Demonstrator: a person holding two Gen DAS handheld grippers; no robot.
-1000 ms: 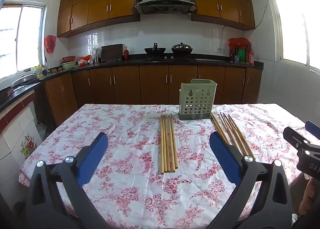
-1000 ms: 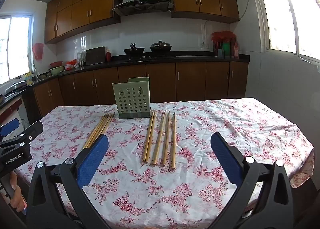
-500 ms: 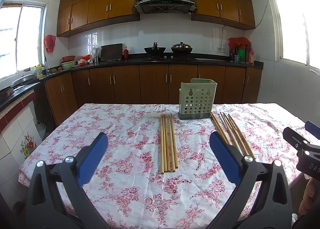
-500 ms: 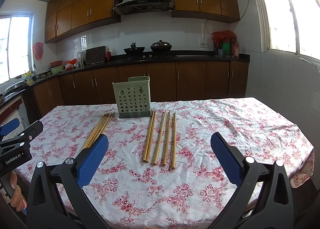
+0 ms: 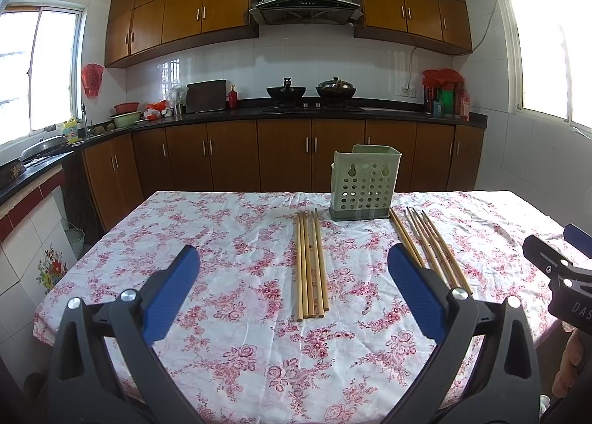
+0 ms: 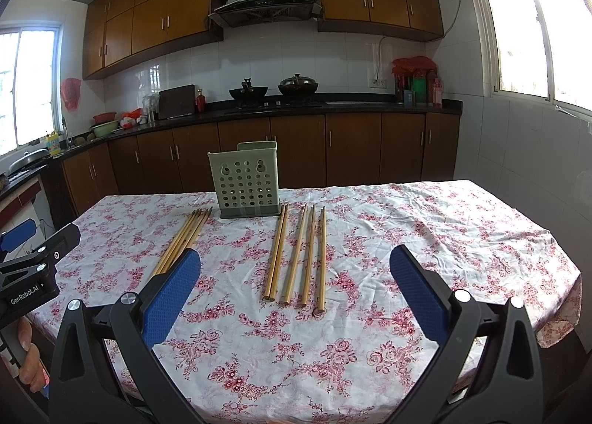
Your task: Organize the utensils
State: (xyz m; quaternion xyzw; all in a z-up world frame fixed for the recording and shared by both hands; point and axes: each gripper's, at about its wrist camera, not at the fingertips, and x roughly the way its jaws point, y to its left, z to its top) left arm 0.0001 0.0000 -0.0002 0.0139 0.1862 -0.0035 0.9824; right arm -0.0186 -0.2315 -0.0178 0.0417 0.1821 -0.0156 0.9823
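Left wrist view: wide-open left tool (image 5: 294, 264) hovers before chopsticks (image 5: 310, 263); right tool (image 6: 295, 264) likewise wide.

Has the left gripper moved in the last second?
No. In the left wrist view the green holder and chopsticks sit where they did, between the open left gripper.

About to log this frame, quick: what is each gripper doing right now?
Left gripper: open, holding nothing.
Right gripper: open, holding nothing.

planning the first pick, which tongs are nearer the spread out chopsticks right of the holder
Right. The right tongs face the spread-out chopsticks head-on, open above the table. The left tongs sit further left, facing the other bundle.
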